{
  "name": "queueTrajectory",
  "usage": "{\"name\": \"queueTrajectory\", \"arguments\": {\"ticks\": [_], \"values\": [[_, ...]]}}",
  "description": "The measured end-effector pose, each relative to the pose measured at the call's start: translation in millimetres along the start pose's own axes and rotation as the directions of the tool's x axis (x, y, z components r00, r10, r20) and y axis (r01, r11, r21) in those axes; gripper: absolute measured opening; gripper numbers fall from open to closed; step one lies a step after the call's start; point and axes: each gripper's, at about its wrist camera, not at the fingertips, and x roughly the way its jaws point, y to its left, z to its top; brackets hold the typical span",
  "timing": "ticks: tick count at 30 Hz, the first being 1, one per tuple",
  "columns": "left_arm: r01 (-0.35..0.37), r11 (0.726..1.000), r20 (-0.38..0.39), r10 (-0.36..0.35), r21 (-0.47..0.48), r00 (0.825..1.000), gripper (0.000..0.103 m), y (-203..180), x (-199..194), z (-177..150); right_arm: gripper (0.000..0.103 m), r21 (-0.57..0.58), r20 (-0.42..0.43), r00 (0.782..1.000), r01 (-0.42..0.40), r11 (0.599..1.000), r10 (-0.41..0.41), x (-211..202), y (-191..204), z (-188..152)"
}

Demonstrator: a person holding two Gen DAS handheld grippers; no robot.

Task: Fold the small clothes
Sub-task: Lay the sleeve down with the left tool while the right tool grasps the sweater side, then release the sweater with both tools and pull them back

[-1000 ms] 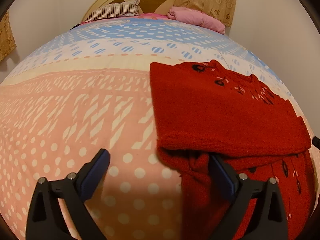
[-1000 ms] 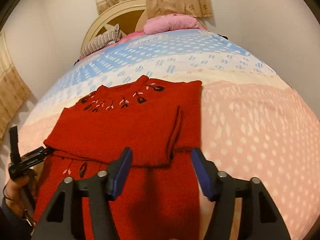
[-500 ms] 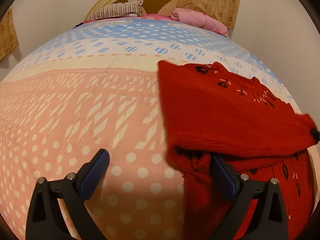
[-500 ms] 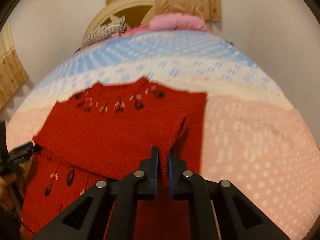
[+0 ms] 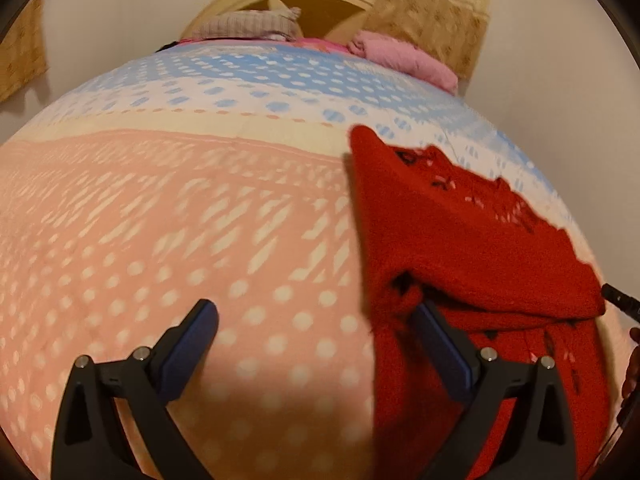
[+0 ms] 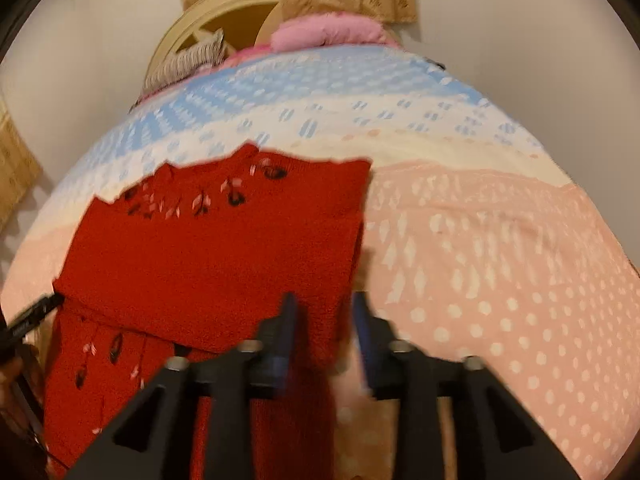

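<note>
— Blur is hiding the right tool (image 6: pixel 322 316); its jaws are standing slightly apart around the red sweater's (image 6: pixel 208 256) edge; grip unclear.
— Left tool (image 5: pixel 316 332) is gaping wide, empty, over the bed (image 5: pixel 160 220).

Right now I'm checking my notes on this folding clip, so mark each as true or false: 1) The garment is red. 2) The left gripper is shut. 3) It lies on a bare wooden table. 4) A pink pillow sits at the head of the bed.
1) True: the red sweater has dark flower embroidery near the neckline.
2) False: the left gripper is wide open, one finger at the sweater's edge, the other over the bedspread.
3) False: it lies on the pink, cream and blue patterned bedspread.
4) True: the pink pillow lies by the headboard.
</note>
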Motion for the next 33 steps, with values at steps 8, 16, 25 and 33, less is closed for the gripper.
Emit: {"name": "queueTrajectory", "arguments": {"ticks": [8, 16, 25, 33], "values": [[0.02, 1.0, 0.097, -0.019, -0.014, 0.995, 0.101, -0.1, -31.9, 16.5, 0.04, -0.07, 0.057, 0.998, -0.03, 0.997, 0.034, -11.6, 29.8, 12.7], [-0.087, 0.99, 0.073, 0.08, 0.107, 0.994, 0.101, -38.7, 6.6, 29.2, 0.041, -0.152, -0.039, 0.998, -0.057, 0.987, 0.052, 32.8, 70.8, 6.3], [-0.097, 0.988, -0.008, 0.099, 0.119, 0.995, 0.103, -26.6, 28.4, 19.9, 0.042, -0.135, -0.046, 0.997, -0.069, 0.988, 0.063, 54.7, 63.6, -8.5], [-0.092, 0.99, -0.028, 0.096, 0.104, 0.995, 0.103, -24.1, 33.0, 16.4, 0.063, -0.189, -0.056, 0.997, -0.064, 0.98, 0.054, 57.3, 84.7, -11.8]]}}
